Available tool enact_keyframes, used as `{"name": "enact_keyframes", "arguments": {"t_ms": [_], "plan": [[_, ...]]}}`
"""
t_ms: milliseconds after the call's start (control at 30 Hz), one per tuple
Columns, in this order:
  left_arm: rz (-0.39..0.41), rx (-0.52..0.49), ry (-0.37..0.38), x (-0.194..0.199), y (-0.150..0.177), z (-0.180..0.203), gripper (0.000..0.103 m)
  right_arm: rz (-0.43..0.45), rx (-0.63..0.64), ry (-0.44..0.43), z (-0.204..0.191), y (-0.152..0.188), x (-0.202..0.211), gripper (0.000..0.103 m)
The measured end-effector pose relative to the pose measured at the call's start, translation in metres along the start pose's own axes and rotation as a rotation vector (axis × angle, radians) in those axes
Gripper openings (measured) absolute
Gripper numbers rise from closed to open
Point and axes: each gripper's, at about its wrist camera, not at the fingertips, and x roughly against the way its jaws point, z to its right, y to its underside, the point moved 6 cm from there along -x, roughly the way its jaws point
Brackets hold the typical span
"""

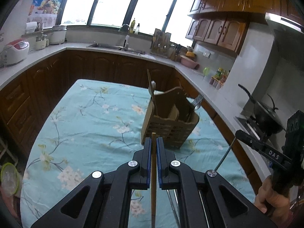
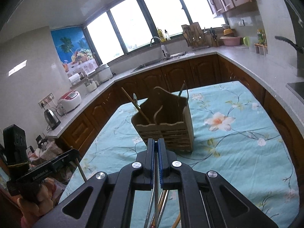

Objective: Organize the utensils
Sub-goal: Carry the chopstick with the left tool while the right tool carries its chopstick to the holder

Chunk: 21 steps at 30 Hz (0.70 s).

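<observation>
Left gripper (image 1: 153,142): clenched on a wooden chopstick (image 1: 153,172); the stick runs lengthwise between the blue pads, its tip showing just past the fingertips.

Right gripper (image 2: 156,143): clenched on a thin metal utensil (image 2: 156,186); only the slim shaft between the pads is visible, so its type cannot be told.

Gripper positions: both held above the table, pointed toward the holder and short of it; each appears at the edge of the other's view, with the metal shaft also seen hanging below the right gripper in the left wrist view.

Utensil holder (image 1: 169,121): wooden, slatted front, divided into compartments, standing on the floral tablecloth (image 1: 85,117), ahead of both grippers.

Contents, one end: a wooden stick (image 2: 135,105) and a spoon (image 1: 153,85) lean out of the end compartment.

Contents, other end: a fork (image 1: 197,100) stands at the opposite end.

Middle section: contents not discernible.

Loose utensils (image 2: 161,205): several shafts lie on the cloth beneath the right gripper, partly hidden by its frame; number unclear.

Work done (judgement): partly complete; a few pieces are already housed.

Work in hand (judgement): two pieces lifted, neither yet over the holder.

Work left (judgement): seat both held pieces in matching compartments, then collect the loose ones near the table edge.

Risk (judgement): the holder looks light; a stick pushed in at an angle could tip it.
</observation>
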Motion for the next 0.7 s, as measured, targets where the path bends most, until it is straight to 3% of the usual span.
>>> {"name": "enact_keyframes", "arguments": {"t_ms": [300,700], "plan": [[0.068,0.043,0.021,0.002,-0.022,-0.006,0.003,0.062,0.010,0.002,0.000,-0.023,0.008,0.003],[0.258,0.088,0.019,0.000,-0.066,-0.011,0.003,0.171,0.024,0.010,0.002,-0.071,0.022,0.003]]}}
